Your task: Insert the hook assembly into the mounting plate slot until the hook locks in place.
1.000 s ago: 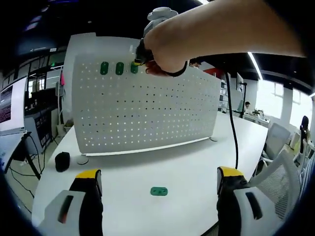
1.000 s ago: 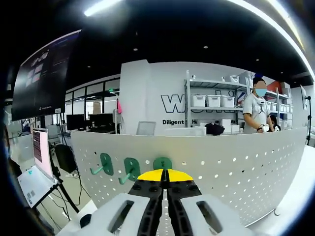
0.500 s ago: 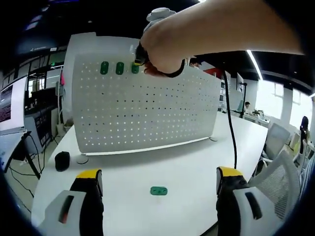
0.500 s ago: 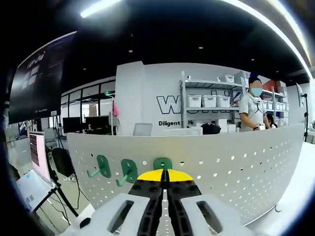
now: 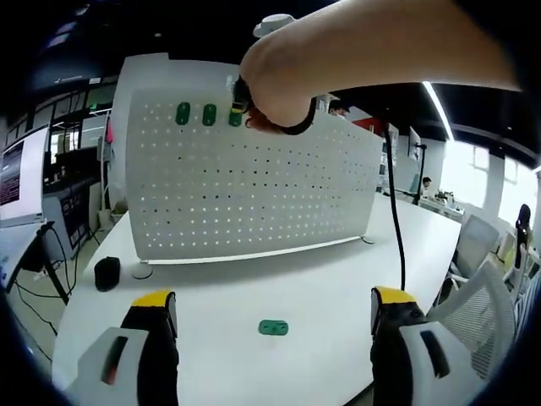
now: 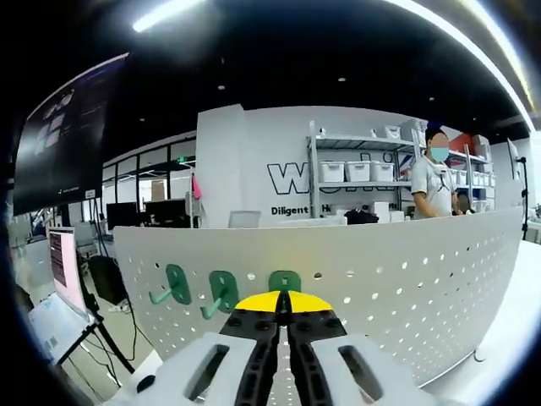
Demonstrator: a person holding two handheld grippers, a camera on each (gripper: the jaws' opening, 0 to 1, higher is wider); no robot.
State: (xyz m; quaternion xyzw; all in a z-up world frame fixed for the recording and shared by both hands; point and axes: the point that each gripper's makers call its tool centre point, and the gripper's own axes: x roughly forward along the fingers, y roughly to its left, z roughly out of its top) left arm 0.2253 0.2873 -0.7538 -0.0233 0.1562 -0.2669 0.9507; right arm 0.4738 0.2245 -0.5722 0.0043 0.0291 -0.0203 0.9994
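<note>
A white pegboard [image 5: 254, 178] stands upright on the white table [image 5: 321, 288]. Three green hooks sit in its top row: two [image 6: 176, 283] [image 6: 221, 290] show their prongs, and the third hook [image 6: 285, 281] has its prong hidden behind my right gripper [image 6: 283, 302], which is shut on it. In the left gripper view a person's hand [image 5: 275, 85] holds that gripper against the third hook [image 5: 235, 117]. Another green hook [image 5: 272, 326] lies flat on the table, between and just beyond the jaws of my left gripper [image 5: 272, 298], which is open and holds nothing.
A small black object [image 5: 106, 273] sits on the table near the pegboard's left foot [image 5: 142, 272]. A black cable [image 5: 396, 211] hangs from the right gripper. A chair [image 5: 478, 288] stands at the table's right edge. Behind the pegboard are shelves [image 6: 355, 173] and a standing person [image 6: 433, 182].
Both views have shifted slightly. The third hook's plate shows a little higher above the right gripper's yellow tips. The left gripper stays open over the table.
</note>
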